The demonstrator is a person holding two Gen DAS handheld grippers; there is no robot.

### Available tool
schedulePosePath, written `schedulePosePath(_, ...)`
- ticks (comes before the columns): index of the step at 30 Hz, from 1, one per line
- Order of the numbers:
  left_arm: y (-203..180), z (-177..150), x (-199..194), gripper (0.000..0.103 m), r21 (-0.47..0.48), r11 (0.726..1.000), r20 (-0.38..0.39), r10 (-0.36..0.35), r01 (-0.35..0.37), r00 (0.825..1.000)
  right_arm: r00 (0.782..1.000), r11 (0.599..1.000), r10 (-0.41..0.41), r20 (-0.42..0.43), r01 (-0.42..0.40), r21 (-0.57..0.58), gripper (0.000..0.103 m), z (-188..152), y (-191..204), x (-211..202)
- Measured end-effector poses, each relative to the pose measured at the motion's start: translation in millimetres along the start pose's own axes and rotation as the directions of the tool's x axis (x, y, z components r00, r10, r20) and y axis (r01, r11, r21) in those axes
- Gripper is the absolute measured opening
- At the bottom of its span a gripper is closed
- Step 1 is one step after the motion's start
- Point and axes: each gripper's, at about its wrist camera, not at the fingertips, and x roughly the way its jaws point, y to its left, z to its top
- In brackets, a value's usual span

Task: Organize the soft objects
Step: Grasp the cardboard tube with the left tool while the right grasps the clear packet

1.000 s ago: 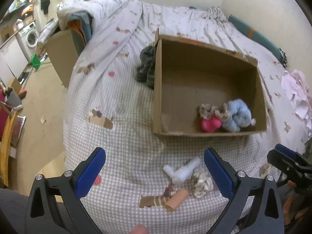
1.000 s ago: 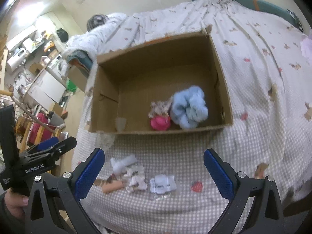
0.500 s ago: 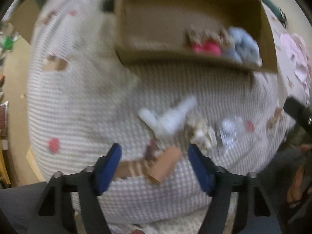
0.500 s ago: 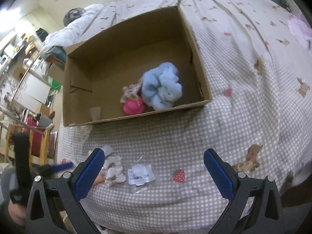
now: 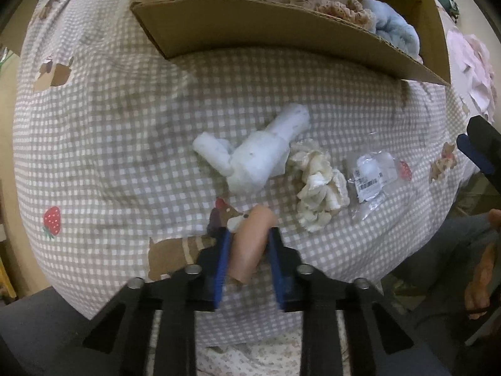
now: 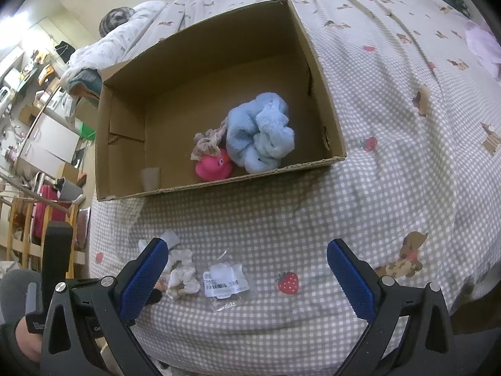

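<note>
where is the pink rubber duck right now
In the right wrist view, the pink rubber duck sits inside the cardboard box, against its near wall, touching the blue fluffy scrunchie on its right.

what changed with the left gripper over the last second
The left gripper dropped from above the bed to the peach roll and its jaws closed on it. The right gripper stayed open; the cardboard box and the items in it stayed put.
</note>
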Motion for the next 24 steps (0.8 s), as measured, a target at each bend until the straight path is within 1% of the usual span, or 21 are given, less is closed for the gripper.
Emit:
schedulePosePath(2, -1, -2, -4, 0.007, 0.004, 1.0, 0.01, -0.012, 0.011, 1.0, 1.0, 1.0, 0.0, 0.0, 0.0, 0.004, 0.103, 0, -1, 0)
schedulePosePath(4, 5, -6, -16, 0.006, 0.018, 1.0, 0.027, -0.025, 0.025, 0.999, 1.0, 1.0, -0.002, 0.0, 0.002, 0.007, 0.103, -1, -3, 0)
schedulePosePath(7, 3, -13, -30, 0.005, 0.029, 0.998, 0.056, -0.061, 0.059, 0.997, 1.0, 1.0, -0.002, -0.002, 0.002, 0.014, 0.103, -2, -5, -1)
schedulePosePath(9, 1, -24, -44, 0.005, 0.039, 0.995, 0.102, -0.091, 0.088, 0.991, 1.0, 1.0, 0.0, -0.005, 0.0, 0.019, 0.103, -2, -7, -2)
schedulePosePath(11, 2, -24, -61, 0.005, 0.046, 0.993, 0.157, -0.118, 0.112, 0.981, 1.0, 1.0, 0.003, -0.014, -0.003, 0.024, 0.103, -2, -8, -1)
schedulePosePath(12, 3, -24, -71, 0.005, 0.044, 0.993, 0.2, -0.119, 0.112, 0.973, 1.0, 1.0, 0.007, -0.023, -0.006, 0.028, 0.103, -2, -9, 0)
schedulePosePath(14, 9, -24, -83, 0.005, 0.022, 0.993, 0.26, -0.115, 0.113, 0.959, 0.998, 0.999, 0.027, -0.049, -0.025, 0.045, 0.103, -3, -11, 4)
schedulePosePath(15, 13, -23, -88, 0.005, 0.003, 0.995, 0.284, -0.101, 0.104, 0.954, 0.997, 0.998, 0.038, -0.064, -0.035, 0.055, 0.103, -4, -12, 7)
schedulePosePath(17, 17, -21, -95, 0.005, -0.025, 0.996, 0.314, -0.076, 0.089, 0.946, 0.992, 0.996, 0.065, -0.104, -0.059, 0.066, 0.103, -6, -14, 15)
schedulePosePath(19, 22, -21, -100, 0.005, -0.052, 0.995, 0.333, -0.06, 0.081, 0.941, 0.984, 0.995, 0.084, -0.16, -0.075, 0.059, 0.103, -9, -12, 26)
schedulePosePath(20, 27, -16, -102, 0.005, -0.061, 0.995, 0.338, -0.056, 0.081, 0.94, 0.978, 0.995, 0.092, -0.186, -0.083, 0.058, 0.103, -11, -11, 32)
schedulePosePath(21, 30, -15, -103, 0.005, -0.071, 0.994, 0.344, -0.052, 0.081, 0.938, 0.974, 0.994, 0.099, -0.206, -0.089, 0.057, 0.099, -13, -10, 36)
schedulePosePath(22, 30, -15, -106, 0.005, -0.08, 0.994, 0.349, -0.046, 0.078, 0.936, 0.968, 0.994, 0.106, -0.229, -0.096, 0.056, 0.091, -15, -9, 41)
schedulePosePath(23, 35, -14, -107, 0.005, -0.087, 0.993, 0.351, -0.042, 0.077, 0.935, 0.962, 0.993, 0.111, -0.248, -0.099, 0.058, 0.088, -16, -8, 45)
schedulePosePath(24, 38, -15, -108, 0.005, -0.094, 0.993, 0.351, -0.037, 0.074, 0.936, 0.958, 0.993, 0.111, -0.265, -0.098, 0.06, 0.088, -17, -8, 50)
